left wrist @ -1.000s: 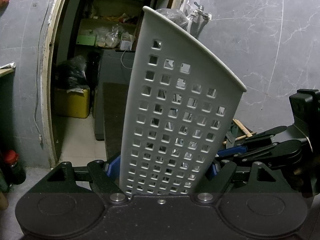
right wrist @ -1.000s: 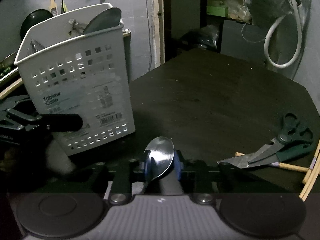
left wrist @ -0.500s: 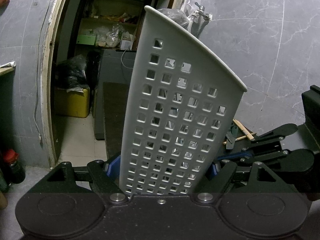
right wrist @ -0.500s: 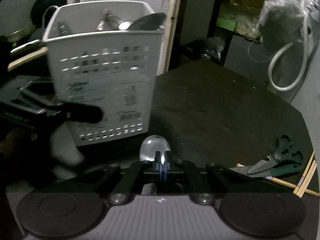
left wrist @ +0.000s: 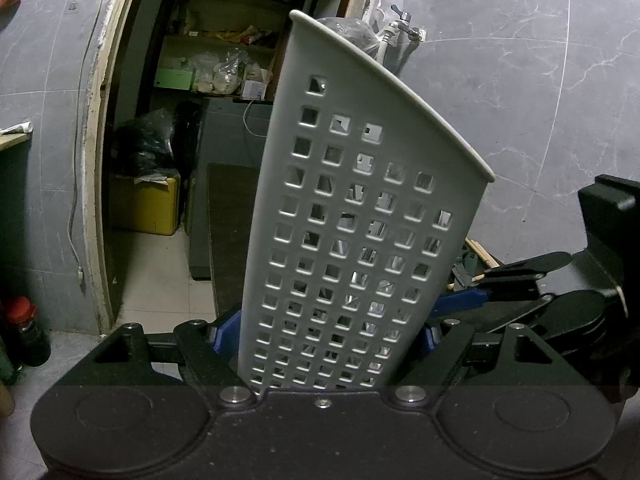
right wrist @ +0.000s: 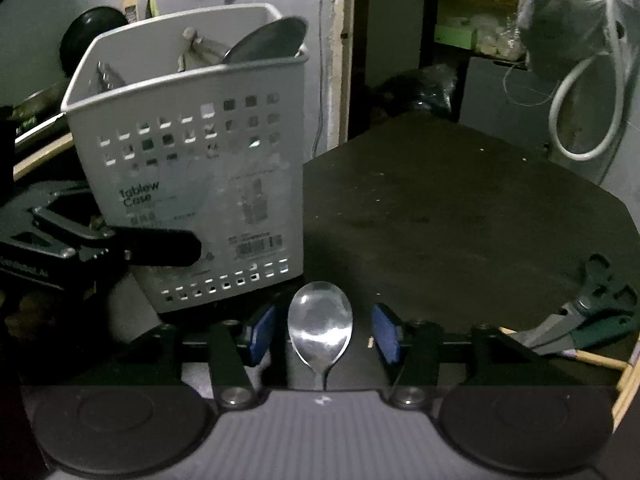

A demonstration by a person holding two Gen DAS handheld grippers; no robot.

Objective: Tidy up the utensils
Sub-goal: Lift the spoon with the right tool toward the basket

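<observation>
Two tongs are in use. Right tongs: the blue pads stand apart on either side of a metal spoon and are opening at this moment; neither pad touches the bowl of the spoon, which lies between them, bowl pointing away from the camera, handle running back out of sight under the tool body. Whether the spoon rests on the dark table cannot be confirmed from this view. Left tongs: clamped on the lower part of a white perforated utensil basket, blue pads pressed to its two side walls; the basket leans to the right in the left wrist view. In the right wrist view the same basket stands just beyond and left of the spoon, tilted, with one black finger of the left tongs across its labelled face. Inside the basket, near its rim, a dark ladle or large spoon bowl and other metal pieces are visible; these are too dim to identify. To the right, at the table's near edge, green-handled scissors lie over light wooden sticks, well apart from the spoon. Further off: an open doorway with cluttered shelves, and a grey hose on the wall.
</observation>
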